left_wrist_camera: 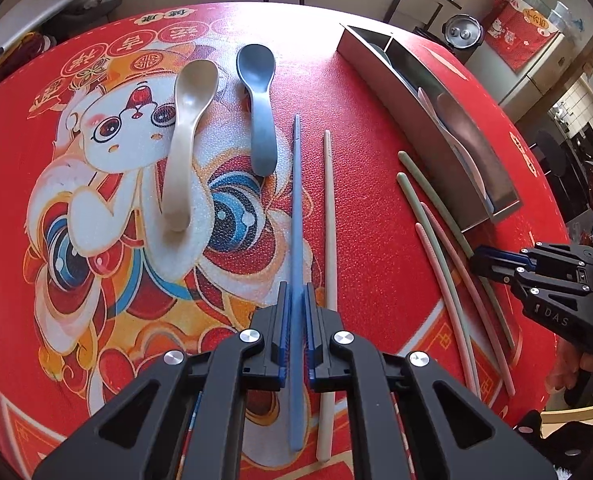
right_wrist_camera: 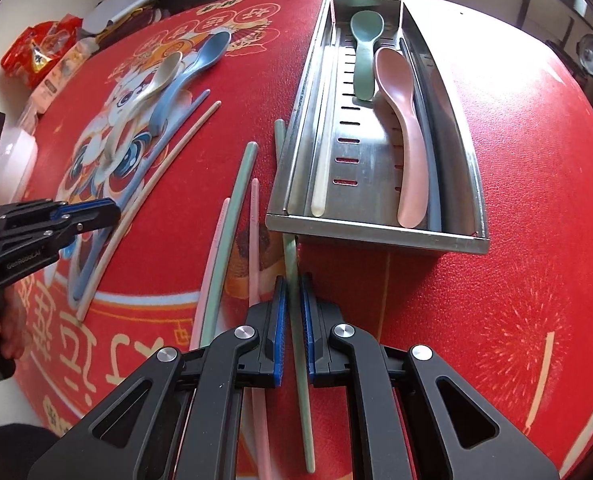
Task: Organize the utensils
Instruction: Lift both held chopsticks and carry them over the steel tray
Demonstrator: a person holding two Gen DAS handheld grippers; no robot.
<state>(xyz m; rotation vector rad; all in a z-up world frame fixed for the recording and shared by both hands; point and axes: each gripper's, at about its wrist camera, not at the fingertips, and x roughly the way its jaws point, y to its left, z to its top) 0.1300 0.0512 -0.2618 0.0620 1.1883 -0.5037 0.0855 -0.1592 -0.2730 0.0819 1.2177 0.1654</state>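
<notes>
Chopsticks: left hand-held gripper (left_wrist_camera: 296, 312) clamps the blue chopstick (left_wrist_camera: 296, 200), right hand-held gripper (right_wrist_camera: 293, 304) a green chopstick (right_wrist_camera: 296, 320) beside the tray (right_wrist_camera: 376, 236) edge.

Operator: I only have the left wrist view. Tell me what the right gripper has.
Observer: The right gripper is shut on a green chopstick, just in front of the tray.
Operator: Report which spoons are in that tray.
Observer: A green spoon at the far end and a pink spoon beside it.
Operator: Check it for chopsticks.
Observer: A cream chopstick lies along its left wall.
</notes>
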